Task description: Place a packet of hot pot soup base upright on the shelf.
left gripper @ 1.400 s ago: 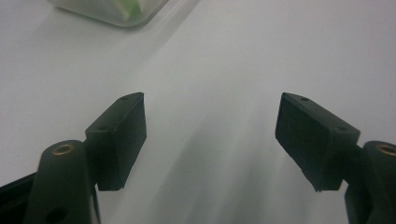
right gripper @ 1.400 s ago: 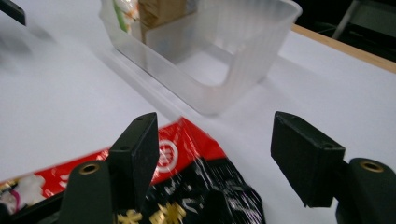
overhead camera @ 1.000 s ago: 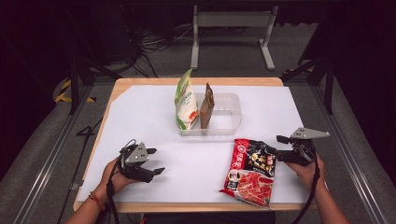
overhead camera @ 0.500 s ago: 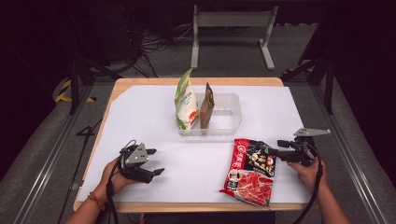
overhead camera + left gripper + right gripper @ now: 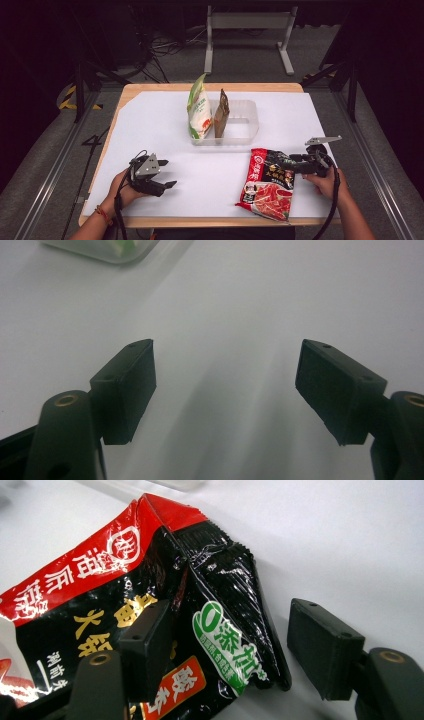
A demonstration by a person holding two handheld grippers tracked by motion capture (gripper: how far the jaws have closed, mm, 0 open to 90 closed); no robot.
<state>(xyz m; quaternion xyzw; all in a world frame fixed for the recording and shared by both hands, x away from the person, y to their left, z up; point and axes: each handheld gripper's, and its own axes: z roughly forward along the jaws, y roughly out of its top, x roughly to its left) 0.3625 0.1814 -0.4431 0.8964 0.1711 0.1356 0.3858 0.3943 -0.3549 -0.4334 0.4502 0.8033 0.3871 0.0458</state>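
The flat red-and-black foil seasoning packet (image 5: 268, 184) lies on the white table covering (image 5: 160, 125) at the lower right of the high view, its top edge towards the clear plastic tray (image 5: 243, 131) in the middle of the frame, where a green-and-white pouch (image 5: 198, 109) and a brown paper sachet (image 5: 221, 114) already stand upright. The right gripper (image 5: 286, 163) comes in level from the right-hand side, and in the right gripper view (image 5: 227, 640) its jaws straddle the raised, crimped black fold of the packet; they have just been closing a little, yet one pad (image 5: 320, 645) is clear of the foil, so nothing is pinched yet. To take it well, I would judge that the fold should sit deep between the pads before they shut, since slick foil caught only at its rim tends to slip; a squeeze on the doubled seam, then a lift that tips the packet upright, suits the free space in the tray to the right of the brown sachet. The left gripper (image 5: 161, 186) rests at the lower left, jaws wide and empty over bare covering, well apart from the work, and could steady the tray if the packet drags it
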